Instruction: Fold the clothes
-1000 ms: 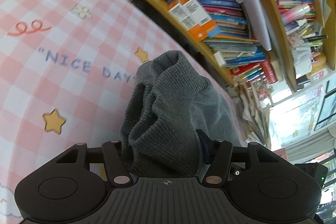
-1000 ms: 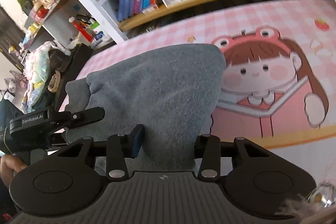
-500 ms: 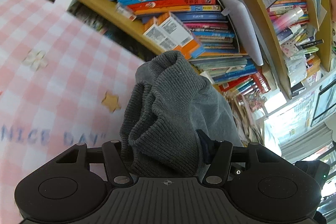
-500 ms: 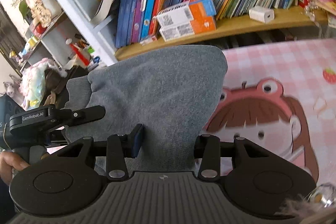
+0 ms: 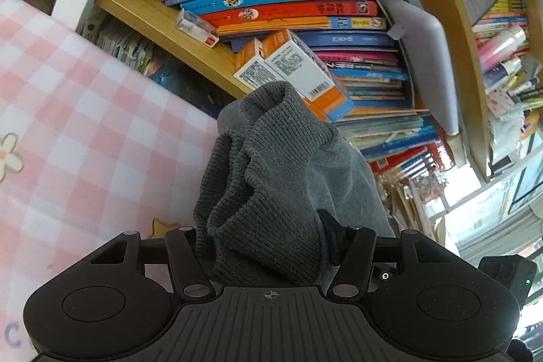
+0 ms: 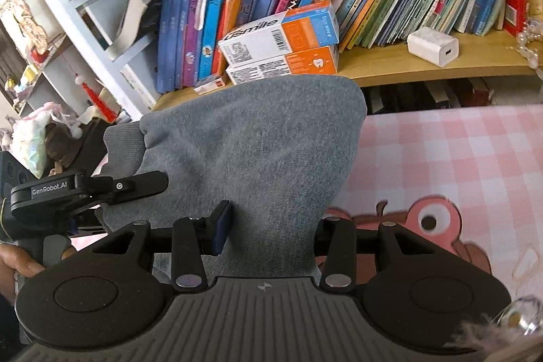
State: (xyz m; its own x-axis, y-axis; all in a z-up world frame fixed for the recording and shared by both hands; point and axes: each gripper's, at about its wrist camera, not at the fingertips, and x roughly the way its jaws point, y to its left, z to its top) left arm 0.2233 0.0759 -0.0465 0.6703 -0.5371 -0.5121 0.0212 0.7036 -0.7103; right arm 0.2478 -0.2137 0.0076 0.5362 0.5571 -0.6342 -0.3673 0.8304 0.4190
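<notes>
Left gripper (image 5: 268, 246) clamps the bunched ribbed hem of the grey sweater (image 5: 271, 178); right gripper (image 6: 268, 236) is closed on a smoother stretch of the same edge. Sweater hangs between the two, held up off the pink checked cloth (image 6: 448, 155), edge running side to side from one gripper to the other. Neither hand is nearer; both already hold it. Cloth lies below and ahead, so next comes laying the edge down there. Bookshelf (image 6: 407, 70) stands beyond.
</notes>
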